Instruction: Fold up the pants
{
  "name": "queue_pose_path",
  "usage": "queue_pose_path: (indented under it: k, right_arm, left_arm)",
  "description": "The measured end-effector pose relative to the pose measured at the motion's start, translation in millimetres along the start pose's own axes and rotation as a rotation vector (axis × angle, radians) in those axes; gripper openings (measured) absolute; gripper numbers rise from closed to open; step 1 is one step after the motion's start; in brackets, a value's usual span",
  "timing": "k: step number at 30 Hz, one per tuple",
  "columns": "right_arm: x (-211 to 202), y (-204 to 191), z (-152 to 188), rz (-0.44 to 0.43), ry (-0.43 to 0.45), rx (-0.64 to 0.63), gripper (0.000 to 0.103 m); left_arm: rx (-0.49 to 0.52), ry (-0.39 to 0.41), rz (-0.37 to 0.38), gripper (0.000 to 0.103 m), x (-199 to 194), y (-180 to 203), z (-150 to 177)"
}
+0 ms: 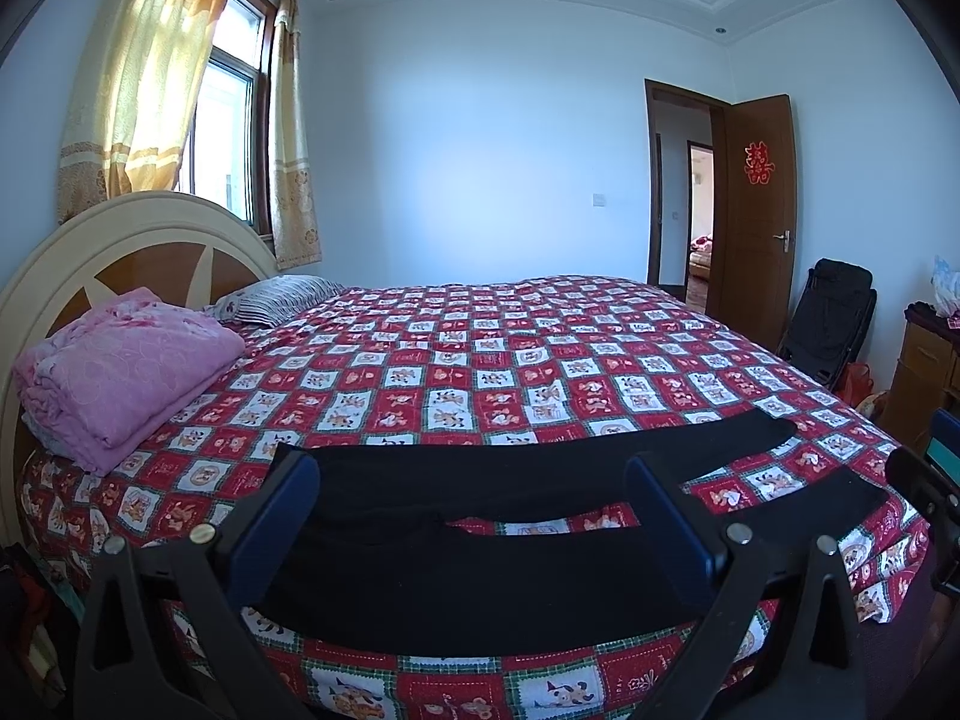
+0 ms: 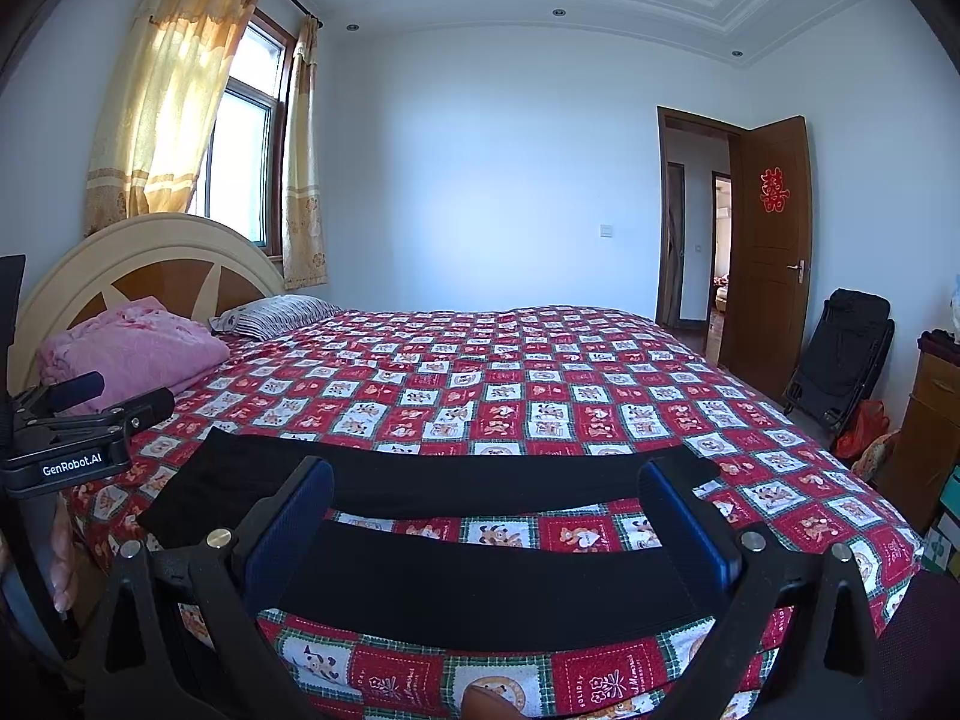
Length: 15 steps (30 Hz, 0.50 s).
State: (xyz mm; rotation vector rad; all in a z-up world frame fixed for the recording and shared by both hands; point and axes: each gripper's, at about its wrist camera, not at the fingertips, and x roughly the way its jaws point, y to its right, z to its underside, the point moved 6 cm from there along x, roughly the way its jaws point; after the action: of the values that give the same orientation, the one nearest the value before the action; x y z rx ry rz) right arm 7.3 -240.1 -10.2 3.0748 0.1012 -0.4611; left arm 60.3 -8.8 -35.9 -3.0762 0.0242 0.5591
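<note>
Nearest to the left wrist camera, the left claw (image 1: 474, 510) stands wide open, its two blue pads far apart, and it holds nothing. It hovers above the waist part of the black pants (image 1: 480, 570). In the right wrist view the right claw (image 2: 489, 516) is also wide open and empty, above the leg part of the pants (image 2: 498, 588). At the left edge of this view the left claw (image 2: 114, 399) is seen from the side.

The pants lie flat near the front edge of the bed (image 1: 480, 372), on a red and white checked bedspread (image 2: 540, 396) with small cartoon pictures. The waist points to the left and the two legs go to the right, slightly spread, so a strip of the bedspread shows between them.

Further back on the left, a folded pink blanket (image 1: 126, 360) lies near the headboard (image 1: 144, 228), and a striped pillow (image 1: 276, 297) is just beside it. Behind the headboard there is a window (image 1: 228, 102) with yellow curtains (image 1: 138, 72). On the far right, a brown door (image 1: 759, 204) stands open, and a black folded chair (image 1: 831, 318) leans near it.
</note>
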Motion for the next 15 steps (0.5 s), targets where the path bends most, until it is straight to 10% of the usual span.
queue_pose_path:
  k: [15]
  right_arm:
    - [13.5,-5.6,13.0,0.015,-0.034,-0.017,0.102]
  left_arm:
    - [-0.001,-0.048,0.031,0.103,20.4,-7.3,17.4]
